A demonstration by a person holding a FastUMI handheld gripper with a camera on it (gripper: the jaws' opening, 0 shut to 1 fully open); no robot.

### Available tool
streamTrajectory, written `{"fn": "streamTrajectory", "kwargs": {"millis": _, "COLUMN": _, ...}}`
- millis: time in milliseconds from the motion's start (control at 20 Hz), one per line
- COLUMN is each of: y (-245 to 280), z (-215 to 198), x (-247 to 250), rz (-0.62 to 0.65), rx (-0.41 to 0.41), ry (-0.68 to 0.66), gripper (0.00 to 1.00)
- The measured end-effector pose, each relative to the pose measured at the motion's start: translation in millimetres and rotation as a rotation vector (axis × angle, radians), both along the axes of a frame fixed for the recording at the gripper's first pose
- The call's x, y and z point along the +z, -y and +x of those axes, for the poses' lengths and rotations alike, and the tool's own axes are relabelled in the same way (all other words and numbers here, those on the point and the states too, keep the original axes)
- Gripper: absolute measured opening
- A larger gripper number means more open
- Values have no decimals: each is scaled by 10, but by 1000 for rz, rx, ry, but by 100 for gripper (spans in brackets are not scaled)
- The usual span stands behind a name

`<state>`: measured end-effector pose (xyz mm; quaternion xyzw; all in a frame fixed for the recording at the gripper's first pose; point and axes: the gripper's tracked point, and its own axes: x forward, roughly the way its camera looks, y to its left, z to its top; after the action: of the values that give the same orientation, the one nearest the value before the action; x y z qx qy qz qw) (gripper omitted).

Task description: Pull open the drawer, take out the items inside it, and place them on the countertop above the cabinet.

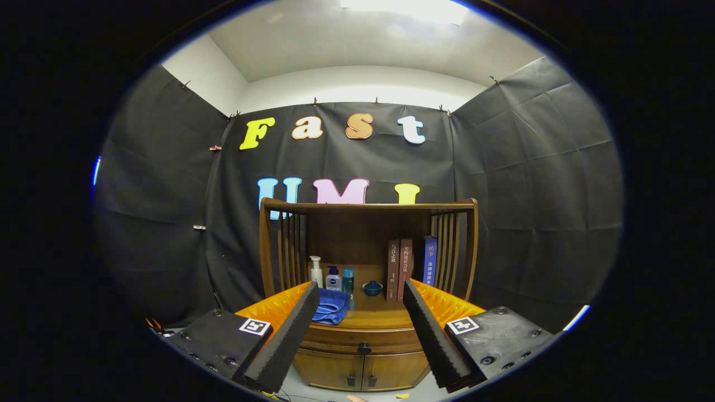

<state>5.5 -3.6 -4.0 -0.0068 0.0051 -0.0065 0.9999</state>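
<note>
In the gripper view, your gripper point(361, 296) had its two black foam-padded fingers point(290, 335) spread wide apart, and they held nothing. The fingers were well back from the brown wooden cabinet point(366, 357), and you could see it in the gap between them.

The cabinet's long wooden drawer point(363, 336) was under the countertop and it was shut. A small dark round knob point(364, 349) sat at the middle of its front. Whatever was inside the drawer was hidden. Under the drawer were two small wooden doors point(360, 369), also shut, each with a little dark handle.

The smooth wooden countertop point(380, 315) had a shelf frame with thin wooden bars on both sides. On the countertop, a folded blue cloth point(330, 306) lay just beside your left finger. Behind it stood a white pump bottle point(316, 271), a small white bottle with a blue label point(333, 279) and a thin teal bottle point(348, 280), close together in a row. A little dark blue bowl point(372, 288) sat near the middle. To its right stood two brown books point(399, 268) and one blue book point(429, 260), all upright.
</note>
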Motion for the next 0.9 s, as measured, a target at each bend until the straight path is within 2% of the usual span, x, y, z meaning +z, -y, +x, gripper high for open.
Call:
{"fn": "streamTrajectory", "kwargs": {"millis": 500, "y": -65, "z": 278, "x": -483, "rz": -9, "rx": 16, "ry": -57, "gripper": 99}}
{"fn": "streamTrajectory", "kwargs": {"millis": 900, "y": -40, "z": 780, "x": -1368, "rz": 19, "rx": 21, "ry": -172, "gripper": 99}}
